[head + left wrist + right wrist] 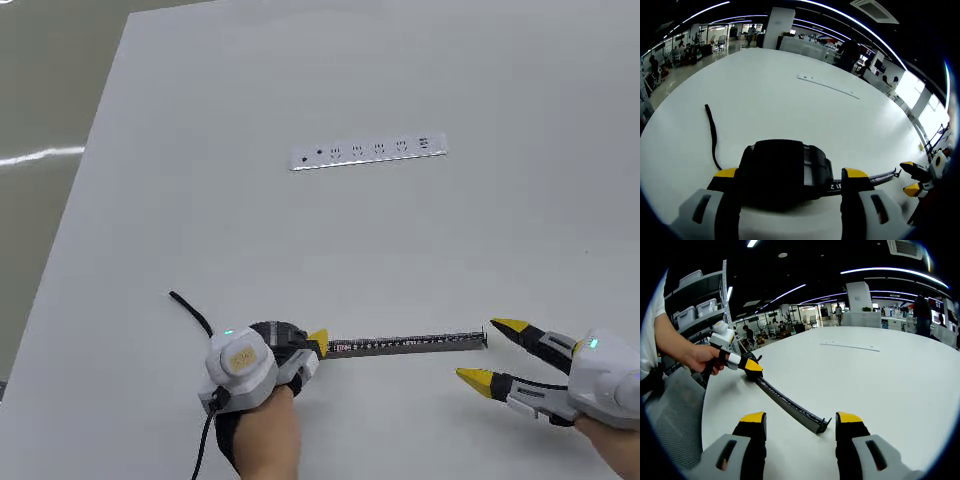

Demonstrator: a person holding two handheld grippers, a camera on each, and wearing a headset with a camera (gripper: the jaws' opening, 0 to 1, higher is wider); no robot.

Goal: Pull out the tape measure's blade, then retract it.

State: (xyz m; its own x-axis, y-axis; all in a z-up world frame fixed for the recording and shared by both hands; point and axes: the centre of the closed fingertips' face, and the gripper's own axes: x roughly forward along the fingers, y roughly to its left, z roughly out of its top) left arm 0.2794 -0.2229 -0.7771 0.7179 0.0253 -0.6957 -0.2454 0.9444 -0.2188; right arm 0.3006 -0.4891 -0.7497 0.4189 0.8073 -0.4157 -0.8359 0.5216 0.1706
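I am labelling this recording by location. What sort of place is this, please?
Most likely a large open-plan office or lab: a wide white table with a power strip on it, metal shelves holding storage bins, and long ceiling light strips.

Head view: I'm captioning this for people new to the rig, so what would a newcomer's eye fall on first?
The dark blade drawn out across the white table stands out first. It runs from the black tape measure, clamped in the left gripper near the bottom edge, toward the right gripper, whose yellow-tipped fingers stand open on either side of the blade's end. Farther back, a white power strip lies mid-table.
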